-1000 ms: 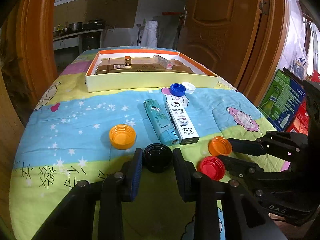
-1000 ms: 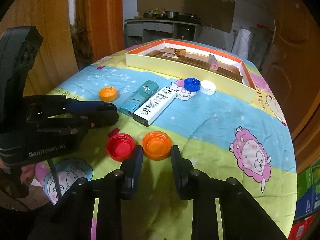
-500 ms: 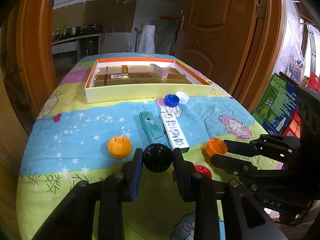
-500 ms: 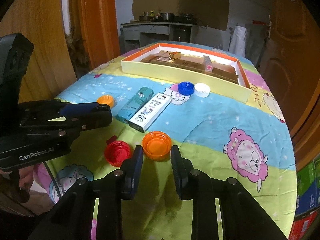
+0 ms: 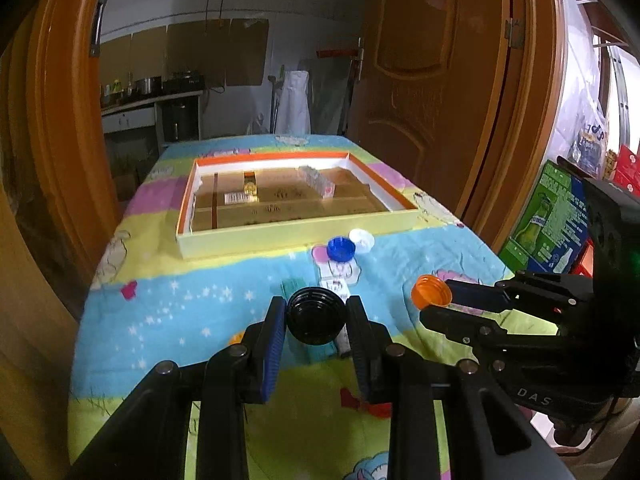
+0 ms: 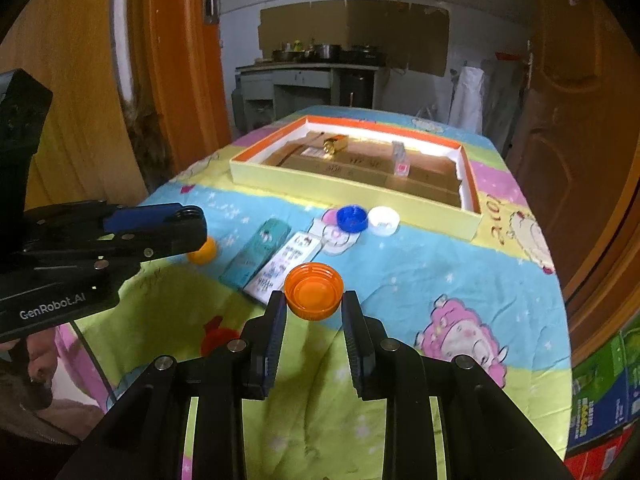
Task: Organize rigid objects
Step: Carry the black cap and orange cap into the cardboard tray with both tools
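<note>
The left gripper (image 5: 316, 318) gripped a black cap (image 5: 315, 317); the right gripper (image 6: 314, 306) gripped an orange cap (image 6: 314, 291), the tray (image 6: 352, 186) at twelve o'clock.

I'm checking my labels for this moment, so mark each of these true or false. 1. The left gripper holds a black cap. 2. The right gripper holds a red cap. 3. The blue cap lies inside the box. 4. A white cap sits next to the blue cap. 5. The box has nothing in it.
1. True: the left gripper is shut on the black cap.
2. False: the right gripper holds the orange cap.
3. False: the blue cap lies on the cloth outside the box.
4. True: the white cap sits beside it.
5. False: small items lie inside.
</note>
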`<state>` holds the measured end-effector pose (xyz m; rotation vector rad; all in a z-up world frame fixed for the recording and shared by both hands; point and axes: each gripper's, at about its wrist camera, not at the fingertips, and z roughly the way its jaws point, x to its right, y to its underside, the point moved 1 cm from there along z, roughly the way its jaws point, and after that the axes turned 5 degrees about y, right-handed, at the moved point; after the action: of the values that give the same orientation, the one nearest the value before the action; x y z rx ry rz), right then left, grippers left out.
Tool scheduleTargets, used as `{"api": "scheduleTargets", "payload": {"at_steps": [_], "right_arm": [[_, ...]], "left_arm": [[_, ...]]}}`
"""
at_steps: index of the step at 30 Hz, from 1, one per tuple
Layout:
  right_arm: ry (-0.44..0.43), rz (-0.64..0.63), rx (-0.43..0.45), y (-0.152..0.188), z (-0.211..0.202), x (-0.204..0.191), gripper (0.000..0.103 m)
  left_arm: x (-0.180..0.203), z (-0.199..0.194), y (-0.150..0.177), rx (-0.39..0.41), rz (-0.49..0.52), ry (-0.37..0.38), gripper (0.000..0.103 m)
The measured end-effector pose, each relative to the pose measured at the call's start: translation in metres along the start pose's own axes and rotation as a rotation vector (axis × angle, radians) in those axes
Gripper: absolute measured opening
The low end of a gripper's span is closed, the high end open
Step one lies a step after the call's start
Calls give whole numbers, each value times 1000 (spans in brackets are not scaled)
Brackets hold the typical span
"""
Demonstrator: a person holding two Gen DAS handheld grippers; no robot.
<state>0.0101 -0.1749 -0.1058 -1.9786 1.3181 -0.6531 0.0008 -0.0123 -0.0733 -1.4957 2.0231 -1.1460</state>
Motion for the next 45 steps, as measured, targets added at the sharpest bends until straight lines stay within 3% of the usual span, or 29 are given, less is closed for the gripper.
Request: {"api": "scheduleTargets", "payload": {"at_steps": [16, 35, 45], "right_arm": [[2, 2, 62, -43, 2, 22, 29], [-5, 18, 102, -102, 34, 50, 29], [-63, 60, 88, -134, 68, 55, 29]], "left_arm": [[-12, 11, -51, 34, -14, -63, 31], [-45, 48, -104, 27, -82, -219, 31], [-61, 72, -122, -30, -100, -205, 31]]}}
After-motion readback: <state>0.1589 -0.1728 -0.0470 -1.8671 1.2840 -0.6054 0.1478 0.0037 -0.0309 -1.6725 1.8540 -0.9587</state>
